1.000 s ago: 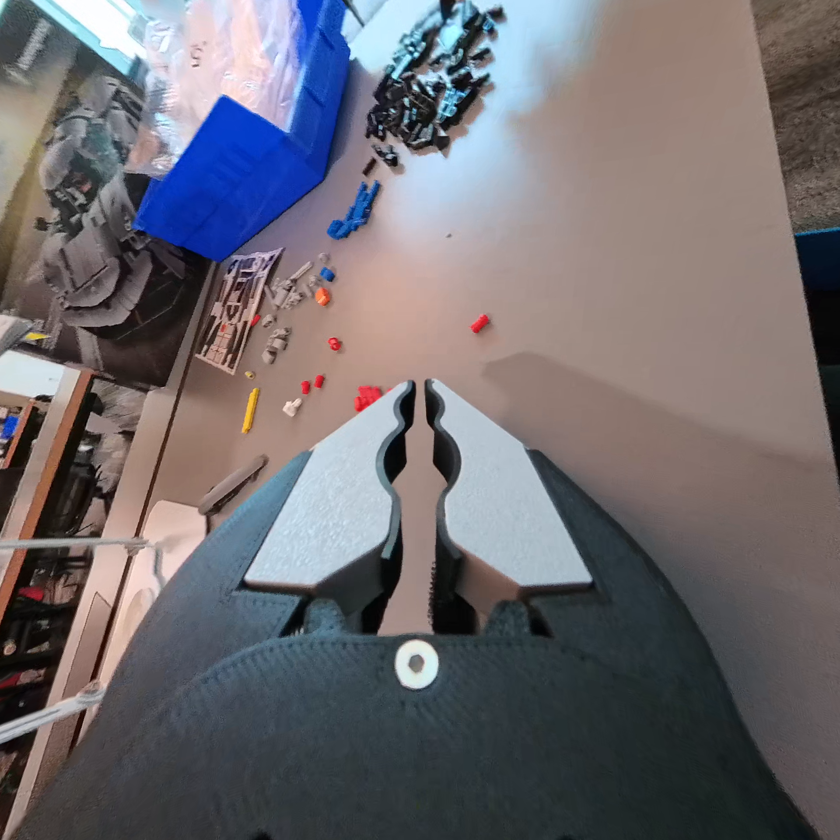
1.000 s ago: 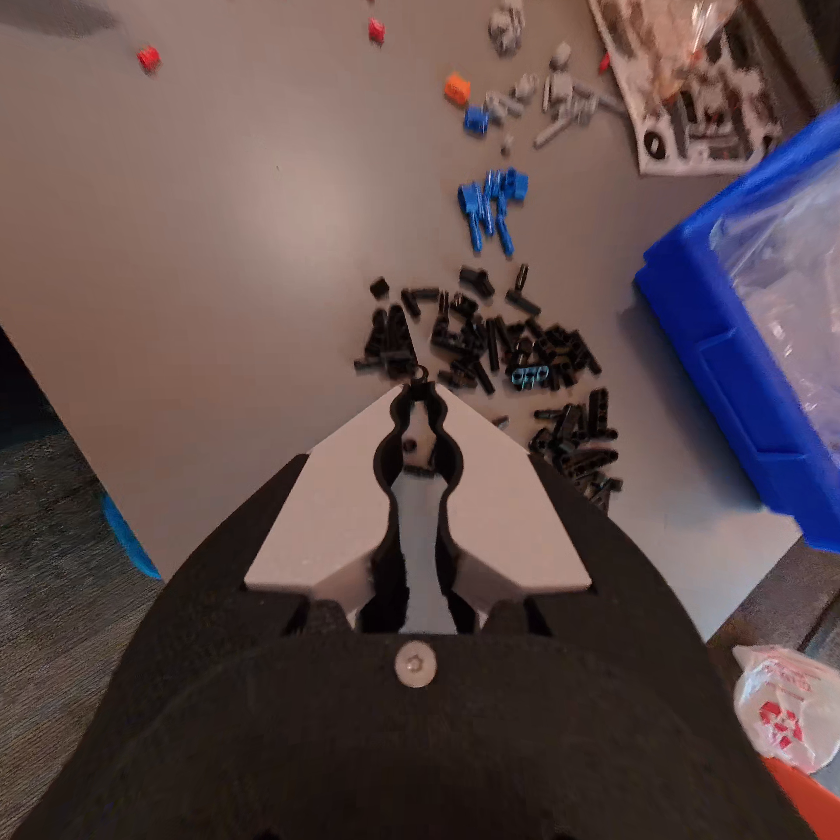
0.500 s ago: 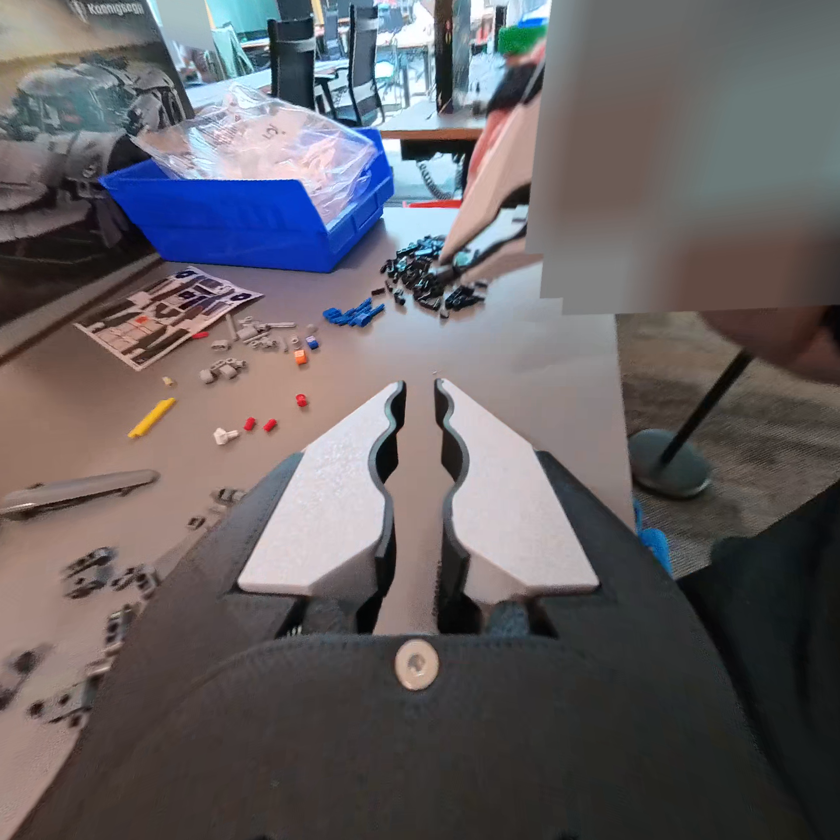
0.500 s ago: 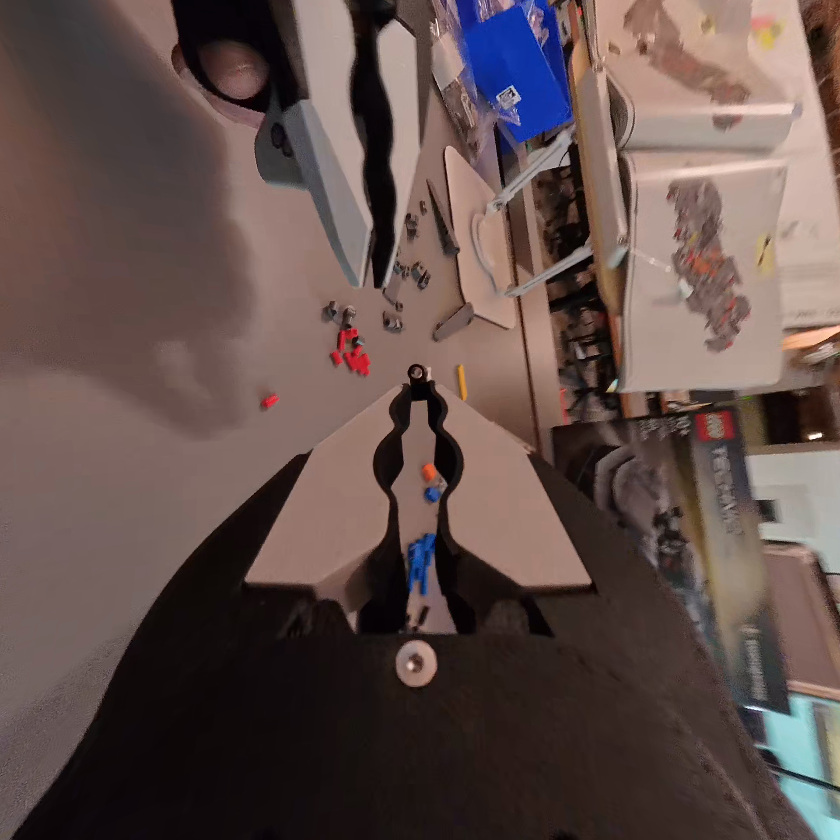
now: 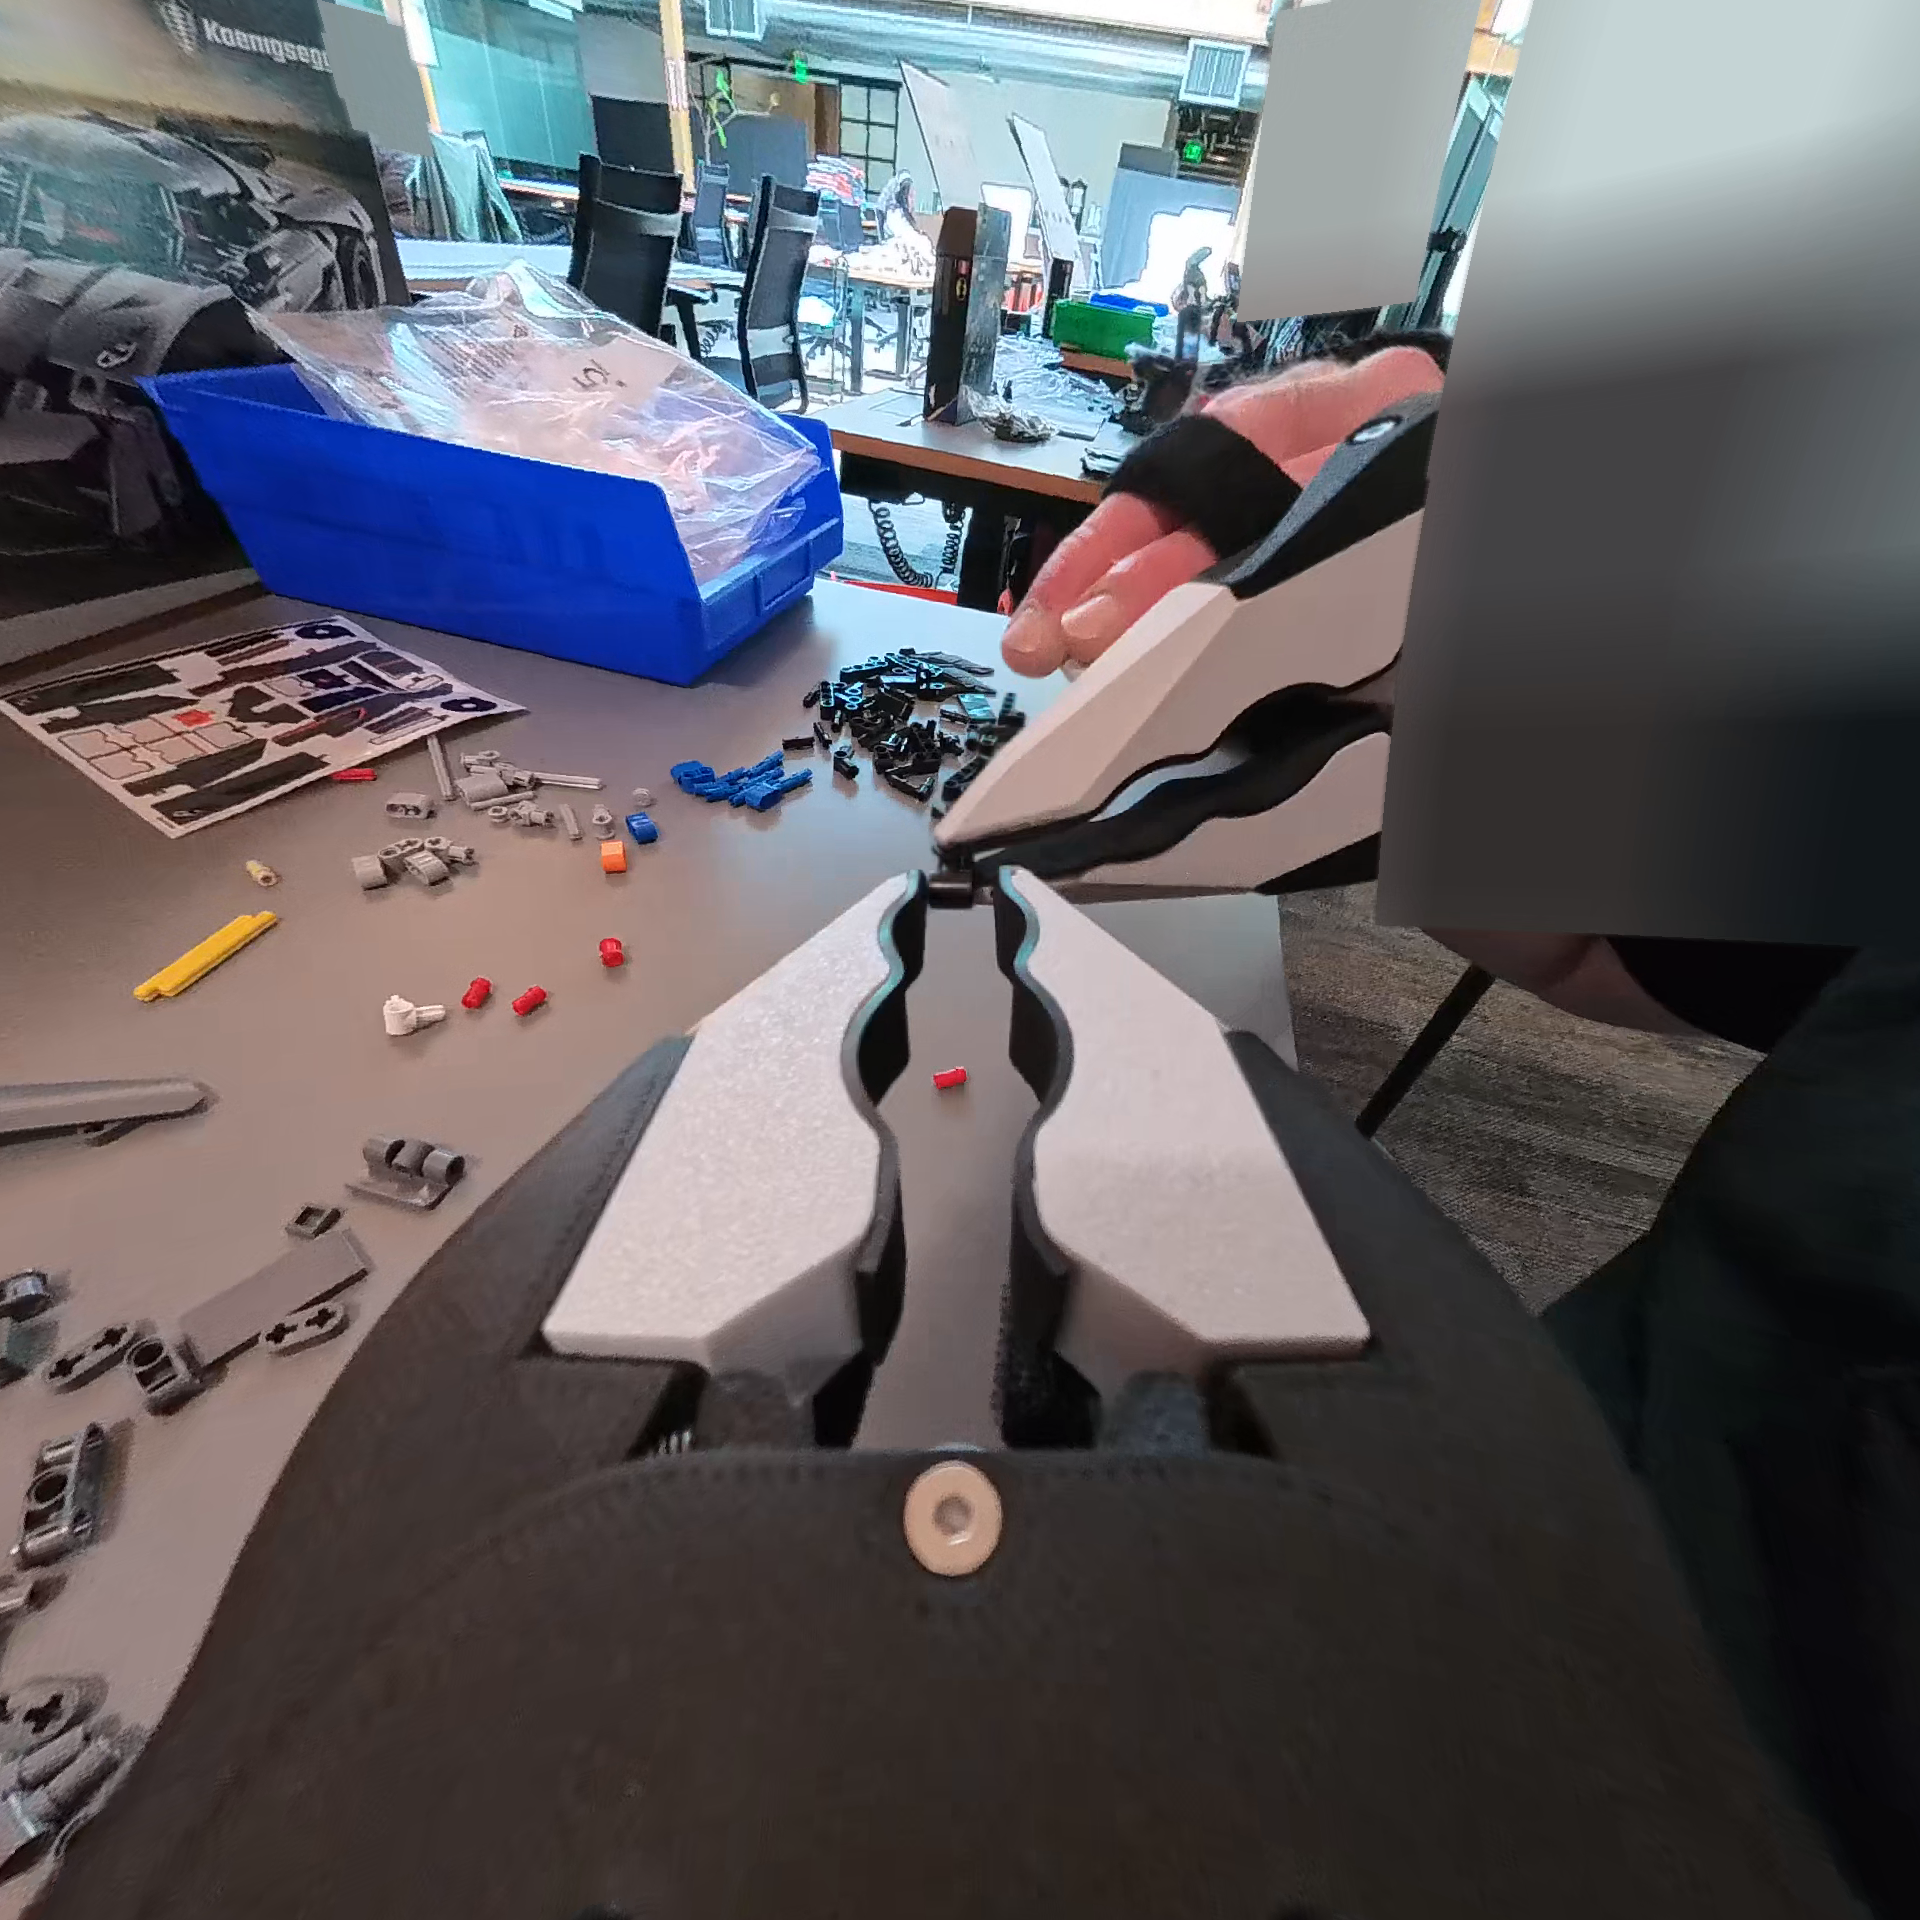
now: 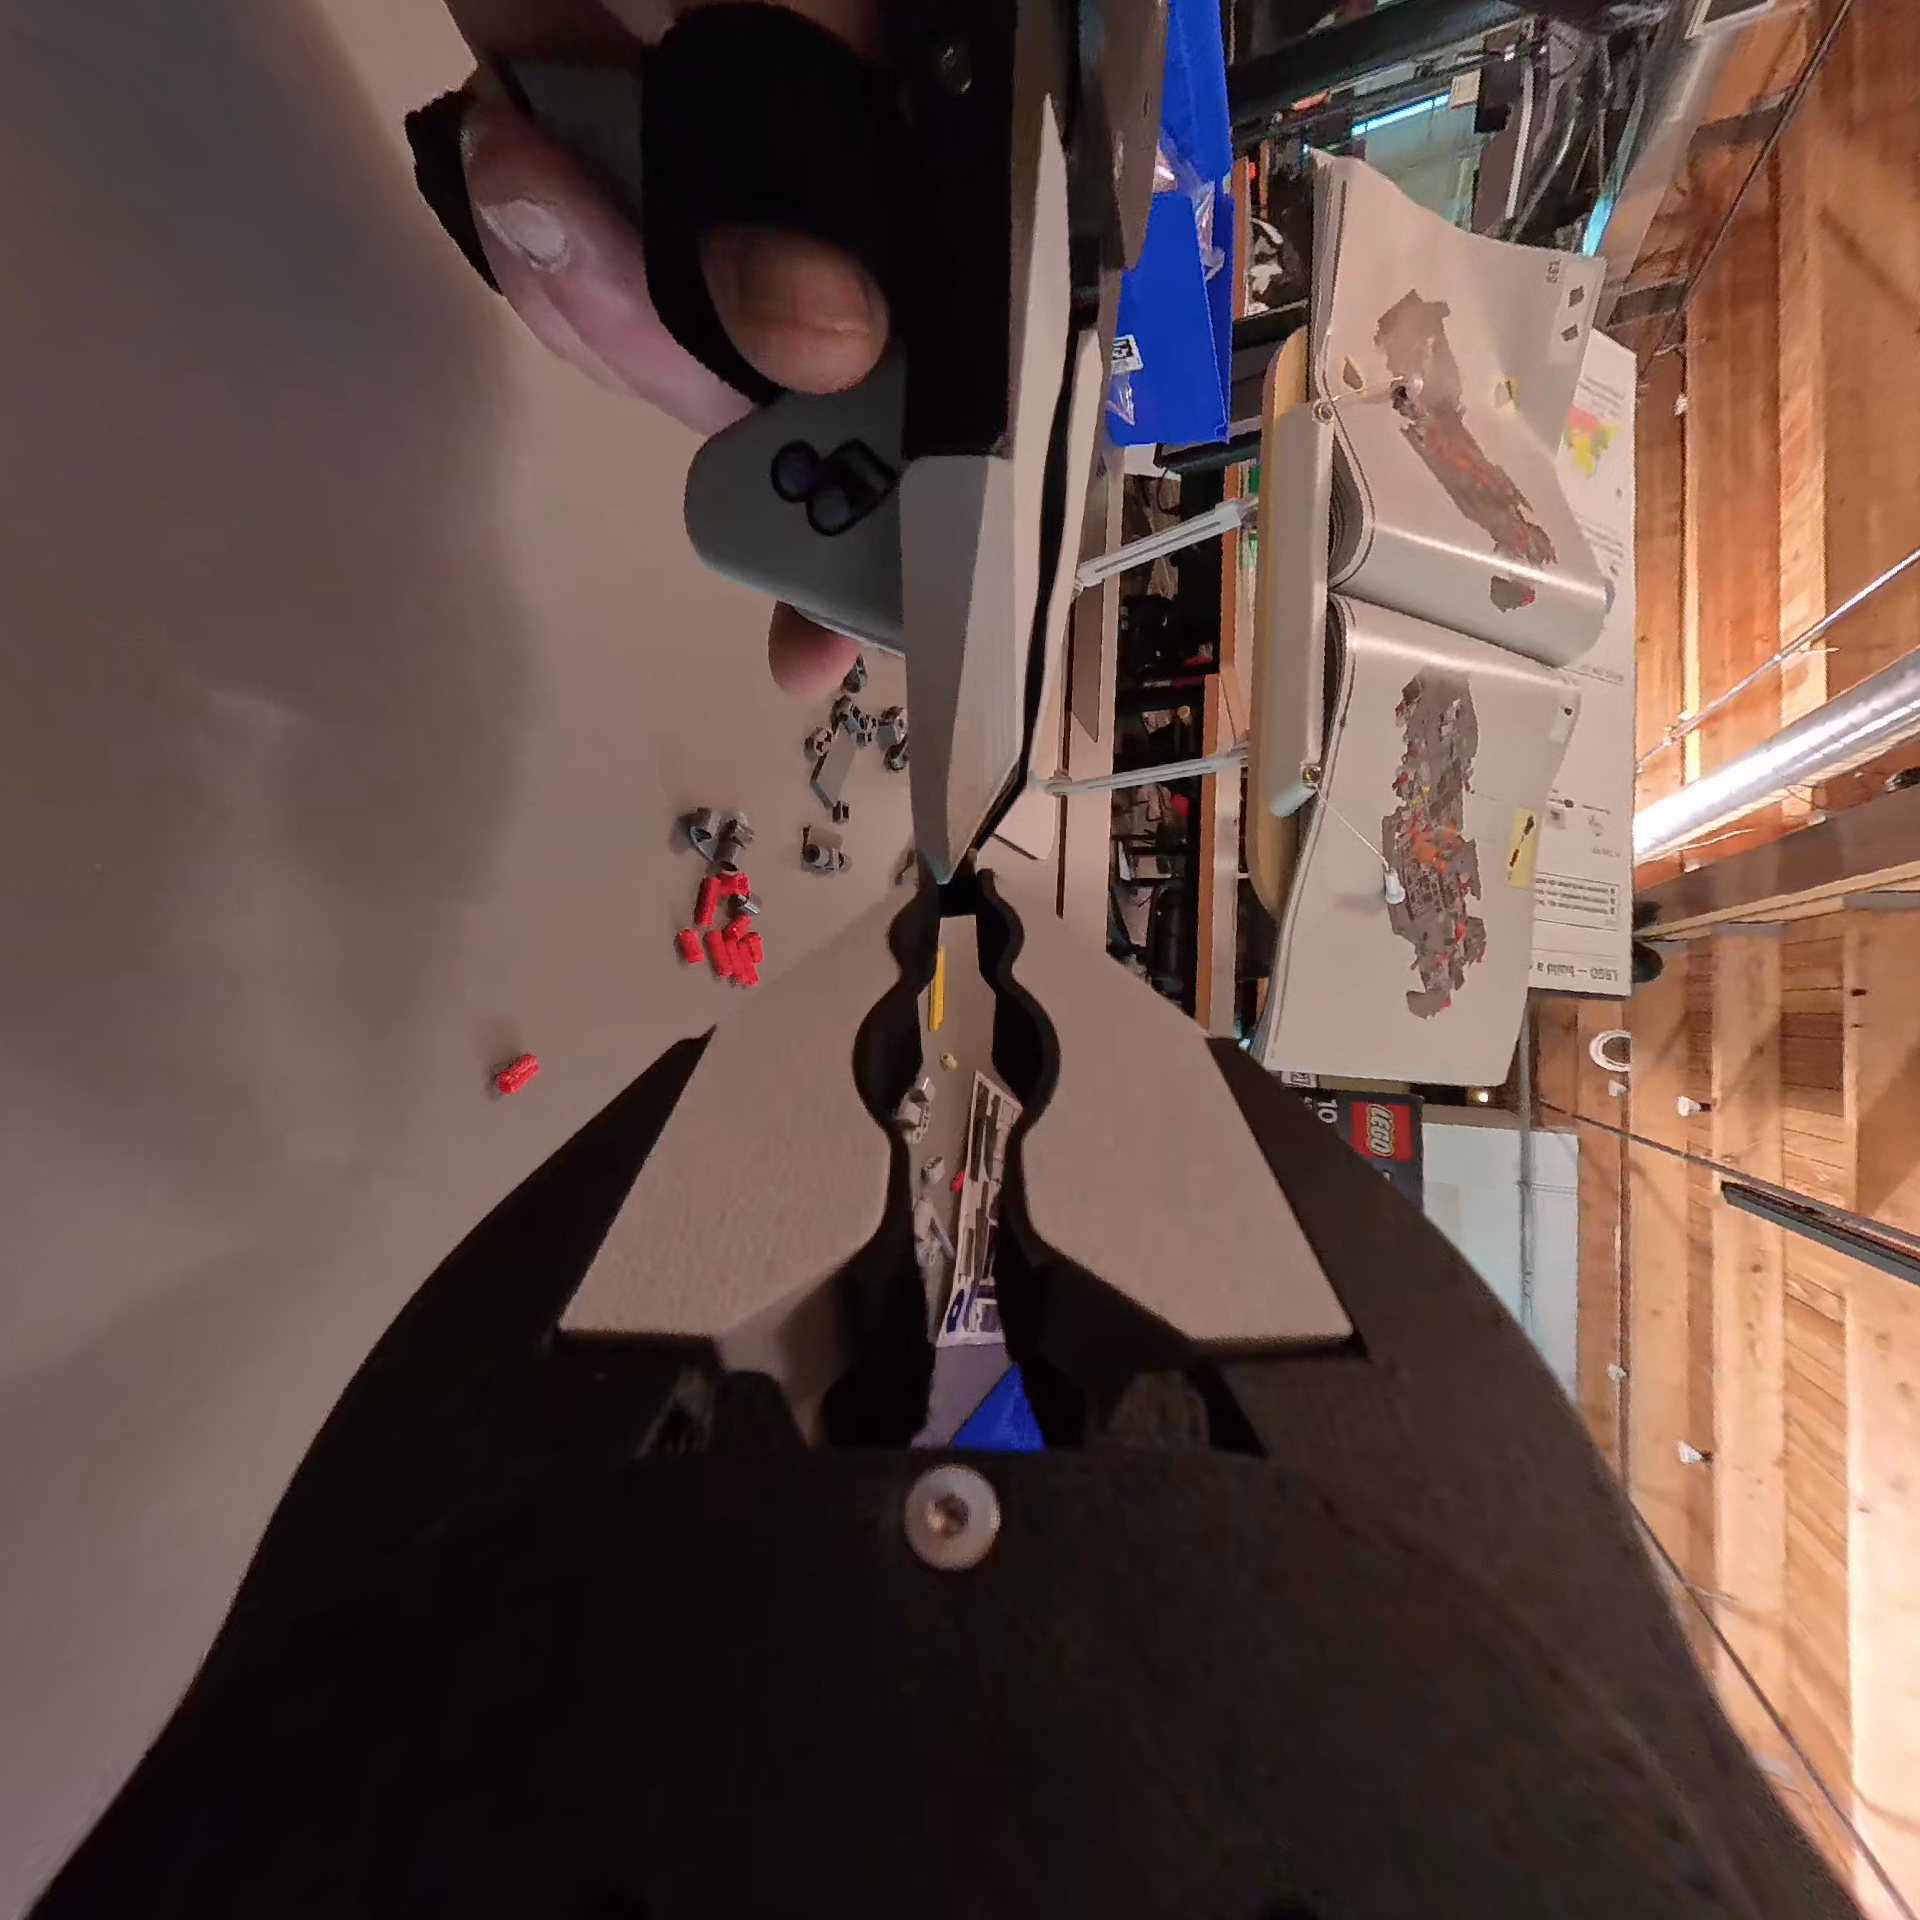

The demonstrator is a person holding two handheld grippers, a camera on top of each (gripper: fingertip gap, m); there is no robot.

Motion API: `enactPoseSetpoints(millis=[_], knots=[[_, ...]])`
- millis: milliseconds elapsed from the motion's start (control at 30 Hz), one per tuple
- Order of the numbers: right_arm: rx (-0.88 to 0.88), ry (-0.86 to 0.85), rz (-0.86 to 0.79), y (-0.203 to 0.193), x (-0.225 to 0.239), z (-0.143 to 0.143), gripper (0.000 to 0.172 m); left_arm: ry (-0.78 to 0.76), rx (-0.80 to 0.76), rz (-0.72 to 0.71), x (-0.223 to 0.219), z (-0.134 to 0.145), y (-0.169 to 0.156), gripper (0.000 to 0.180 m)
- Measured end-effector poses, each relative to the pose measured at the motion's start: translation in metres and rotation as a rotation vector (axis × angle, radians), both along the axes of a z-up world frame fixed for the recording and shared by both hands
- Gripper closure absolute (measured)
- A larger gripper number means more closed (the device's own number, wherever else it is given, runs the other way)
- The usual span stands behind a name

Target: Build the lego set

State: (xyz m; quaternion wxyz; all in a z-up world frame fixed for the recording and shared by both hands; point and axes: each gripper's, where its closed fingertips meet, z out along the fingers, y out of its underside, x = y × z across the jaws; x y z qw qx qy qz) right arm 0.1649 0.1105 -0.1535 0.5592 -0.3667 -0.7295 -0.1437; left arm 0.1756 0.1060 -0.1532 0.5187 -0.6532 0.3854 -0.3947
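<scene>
My right gripper (image 6: 958, 902) is shut on a small black piece (image 6: 961, 896), pinched at its very tips. In the left wrist view it (image 5: 951, 847) reaches in from the right, held by a hand (image 5: 1143, 520), with the black piece (image 5: 951, 891) hanging just below its tips. My left gripper (image 5: 956, 896) is open. The black piece stands between its fingertips, close to the left pad, with a gap to the right pad. In the right wrist view the left gripper (image 6: 951, 831) comes down from above, tip to tip with mine. Both are above the grey table (image 5: 727, 914).
On the table lie a pile of black pieces (image 5: 904, 717), blue pins (image 5: 738, 779), grey parts (image 5: 416, 862), red pins (image 5: 504, 997), a yellow axle (image 5: 203, 956) and a sticker sheet (image 5: 239, 707). A blue bin (image 5: 468, 530) holds a plastic bag. An open instruction book (image 6: 1455, 623) stands beyond. My left and right fingertips are right by each other.
My left gripper swung up from looking down at the table and opened its jaws. My right gripper carried the black piece from the black pile to the left gripper's tips.
</scene>
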Motion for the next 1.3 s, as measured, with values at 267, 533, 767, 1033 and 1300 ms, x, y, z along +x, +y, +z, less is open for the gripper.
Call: enactPoseSetpoints(millis=[267,533,767,1033,1300], knots=[[0.028,0.003,0.019,-0.004,-0.005,-0.001,0.168,-0.048,-0.039,-0.010,-0.005,0.000,-0.003,0.170],[0.048,0.009,0.031,-0.009,-0.008,0.001,0.168,-0.080,-0.054,-0.029,-0.008,0.002,-0.008,0.174],[0.018,0.024,0.051,-0.019,-0.014,0.002,0.156,-0.065,-0.019,0.021,-0.016,0.001,-0.017,0.175],[-0.382,0.047,-0.033,0.007,0.002,-0.013,0.161,0.225,0.257,0.158,-0.046,-0.017,-0.023,0.175],[-0.755,-0.104,-0.095,0.050,0.009,-0.077,0.167,0.323,0.312,0.182,-0.055,-0.038,-0.018,0.175]])
